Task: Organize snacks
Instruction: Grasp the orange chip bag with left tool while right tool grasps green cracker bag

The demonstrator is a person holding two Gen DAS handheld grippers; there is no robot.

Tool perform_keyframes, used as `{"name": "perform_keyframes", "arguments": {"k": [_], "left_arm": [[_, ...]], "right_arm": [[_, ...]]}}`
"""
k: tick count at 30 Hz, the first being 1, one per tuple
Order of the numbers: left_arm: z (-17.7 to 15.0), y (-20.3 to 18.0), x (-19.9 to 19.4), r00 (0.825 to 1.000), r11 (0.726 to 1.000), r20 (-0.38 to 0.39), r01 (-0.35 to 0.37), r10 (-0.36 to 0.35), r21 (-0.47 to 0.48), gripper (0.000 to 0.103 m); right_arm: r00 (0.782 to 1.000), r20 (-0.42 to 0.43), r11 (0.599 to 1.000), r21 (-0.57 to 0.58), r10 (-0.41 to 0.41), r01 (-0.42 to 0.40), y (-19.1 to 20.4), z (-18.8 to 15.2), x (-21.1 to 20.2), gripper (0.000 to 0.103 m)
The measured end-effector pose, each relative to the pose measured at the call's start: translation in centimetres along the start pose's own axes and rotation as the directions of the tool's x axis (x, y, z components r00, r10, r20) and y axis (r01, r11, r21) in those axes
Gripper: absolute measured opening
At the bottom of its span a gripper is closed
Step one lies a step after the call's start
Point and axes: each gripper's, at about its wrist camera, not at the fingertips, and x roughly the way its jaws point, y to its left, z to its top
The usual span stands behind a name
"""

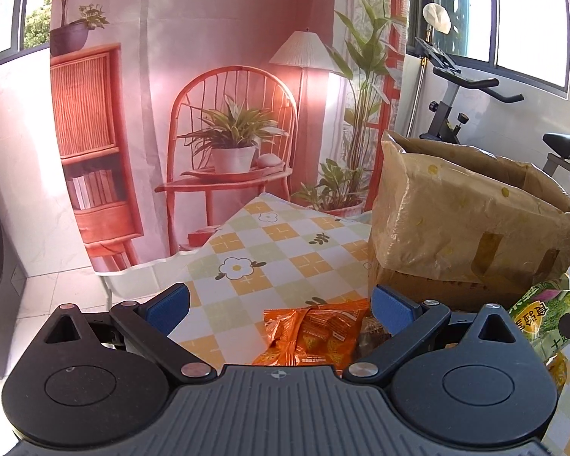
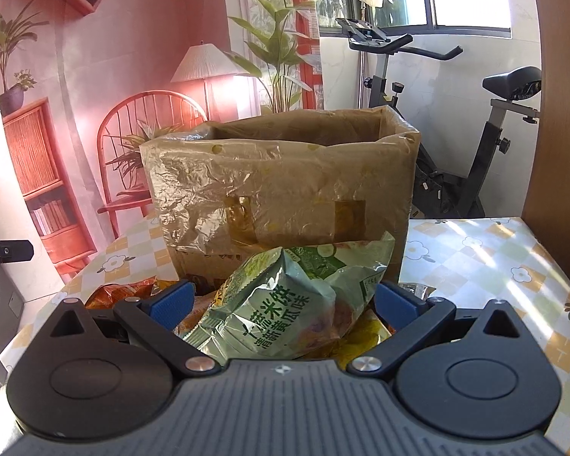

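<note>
Clearance around the box
The cardboard box (image 2: 281, 186) blocked the desk (image 1: 269, 254) centre; snack bags (image 2: 285, 304) crowded its front. Open desk surface remained left and right of the box.

The green snack bag (image 2: 285, 304) reads, upside down, seemingly "清新黄瓜味"; other print is too blurred.

A crumpled green snack bag (image 2: 285, 304) lies before the open, plastic-lined cardboard box (image 2: 281, 186), with an orange snack packet (image 1: 315, 336) flat to its left.
</note>
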Motion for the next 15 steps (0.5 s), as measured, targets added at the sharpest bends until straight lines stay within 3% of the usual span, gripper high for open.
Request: {"name": "perform_keyframes", "arguments": {"k": [6, 13, 15], "left_arm": [[0.0, -0.1, 1.4, 0.999, 0.999, 0.008, -0.033, 0.033, 0.032, 0.102], [0.1, 1.7, 3.9, 0.999, 0.999, -0.021, 0.025, -0.026, -0.045, 0.101], [0.0, 2.1, 4.5, 0.998, 0.998, -0.037, 0.044, -0.046, -0.045, 0.097]], "right_arm": [[0.997, -0.031, 0.992, 0.099, -0.07, 0.073, -0.2, 0.5, 3.0, 0.103], [0.988, -0.121, 0.971, 0.206, -0.099, 0.123, -1.1, 0.4, 6.2, 0.103], [0.986, -0.14, 0.967, 0.222, -0.095, 0.125, -1.4, 0.3, 6.7, 0.103]]}}
